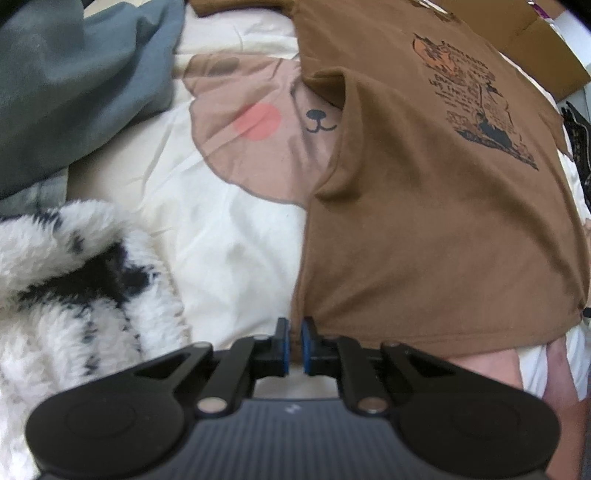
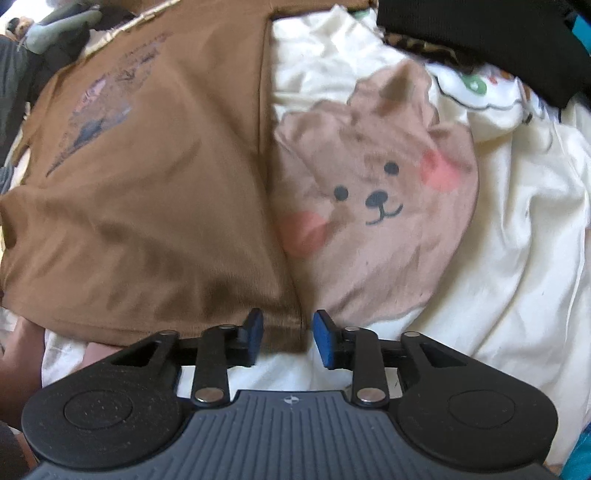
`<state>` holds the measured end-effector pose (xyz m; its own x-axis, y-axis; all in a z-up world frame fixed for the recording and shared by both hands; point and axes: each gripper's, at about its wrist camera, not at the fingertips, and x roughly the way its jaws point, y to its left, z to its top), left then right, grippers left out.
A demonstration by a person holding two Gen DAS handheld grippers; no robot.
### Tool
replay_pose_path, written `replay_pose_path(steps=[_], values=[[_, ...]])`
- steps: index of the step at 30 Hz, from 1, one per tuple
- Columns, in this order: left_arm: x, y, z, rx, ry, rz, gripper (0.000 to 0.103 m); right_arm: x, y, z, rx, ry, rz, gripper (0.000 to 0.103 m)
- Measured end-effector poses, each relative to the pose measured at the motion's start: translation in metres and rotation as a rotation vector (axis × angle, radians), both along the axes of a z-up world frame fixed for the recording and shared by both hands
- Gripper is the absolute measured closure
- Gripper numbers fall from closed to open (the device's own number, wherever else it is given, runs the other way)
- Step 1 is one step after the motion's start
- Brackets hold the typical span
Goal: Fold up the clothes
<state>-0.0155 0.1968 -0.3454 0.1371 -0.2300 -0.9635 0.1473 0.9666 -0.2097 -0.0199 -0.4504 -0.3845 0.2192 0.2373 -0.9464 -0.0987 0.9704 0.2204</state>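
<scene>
A brown T-shirt [image 1: 424, 221] with a dark printed picture [image 1: 476, 99] lies flat on the bed, its hem nearest me. Its left sleeve [image 1: 343, 122] is folded inward. My left gripper [image 1: 295, 332] sits at the hem's left corner, blue pads almost together and pinching the corner's edge. In the right wrist view the same T-shirt [image 2: 147, 184] fills the left half. My right gripper [image 2: 288, 328] is open, its fingers either side of the hem's right corner, with the fabric lying loose between them.
The bed has a cream sheet [image 1: 240, 240] printed with bear faces [image 2: 376, 192]. A grey garment [image 1: 74, 81] and a fluffy black-and-white blanket [image 1: 74, 277] lie at the left. A cardboard box [image 1: 535, 44] is behind the shirt. Dark clothing [image 2: 480, 33] is piled at the far right.
</scene>
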Motion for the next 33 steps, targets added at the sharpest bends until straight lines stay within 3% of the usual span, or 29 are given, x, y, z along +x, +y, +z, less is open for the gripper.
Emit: replay_pose_path(steps=[12,15,16,17,27,33], values=[[-0.003,-0.007,-0.008,-0.005,0.002,0.015,0.096,0.009,0.007,-0.017,-0.026,0.035,0.045,0.067],[-0.003,-0.008,-0.01,-0.014,0.001,0.027,0.096,0.01,0.007,-0.018,-0.034,0.041,0.047,0.072],[-0.003,-0.008,-0.01,-0.018,0.001,0.031,0.096,0.01,0.007,-0.018,-0.037,0.043,0.048,0.081],[-0.003,-0.008,-0.01,-0.022,0.002,0.035,0.096,0.011,0.007,-0.018,-0.04,0.053,0.039,0.084],[-0.003,-0.017,-0.005,0.003,0.031,0.038,0.096,0.023,0.01,-0.019,-0.073,0.12,0.007,0.098],[-0.008,-0.017,0.027,-0.001,0.039,0.046,0.096,0.017,0.01,0.005,-0.077,0.117,-0.008,0.1]])
